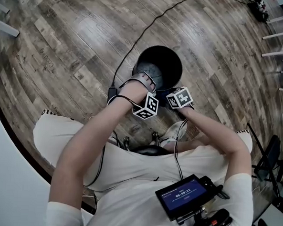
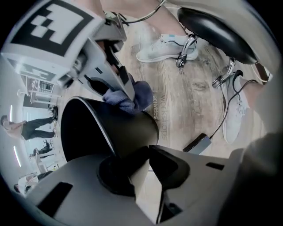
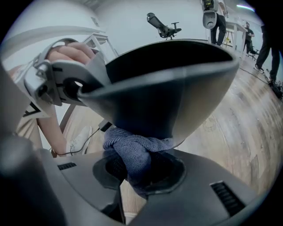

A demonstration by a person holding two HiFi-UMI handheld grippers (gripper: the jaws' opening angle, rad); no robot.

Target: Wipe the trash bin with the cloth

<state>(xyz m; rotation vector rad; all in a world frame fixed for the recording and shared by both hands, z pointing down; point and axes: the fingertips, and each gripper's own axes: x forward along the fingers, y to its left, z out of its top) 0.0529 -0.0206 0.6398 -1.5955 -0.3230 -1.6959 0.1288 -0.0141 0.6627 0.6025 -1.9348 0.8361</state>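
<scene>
The black trash bin [image 1: 158,67] is on the wood floor in front of the person and looks tilted in both gripper views. My left gripper [image 1: 144,80] is shut on its near rim, with the bin wall [image 2: 126,128] running in between the jaws of the left gripper [image 2: 148,152]. My right gripper [image 3: 139,163] is shut on a bunched blue cloth [image 3: 132,152], which presses against the bin's outer wall [image 3: 168,97] below the rim. The left gripper view shows the cloth [image 2: 135,98] against the bin's side. From the head view the right gripper [image 1: 178,99] hides the cloth.
A black cable [image 1: 151,25] crosses the floor to a power adapter [image 2: 198,142] beside the bin. The person's white shoes [image 2: 161,48] and a stool base [image 2: 212,26] are close by. White furniture legs [image 1: 280,37] stand at the far right. People stand in the background [image 3: 269,31].
</scene>
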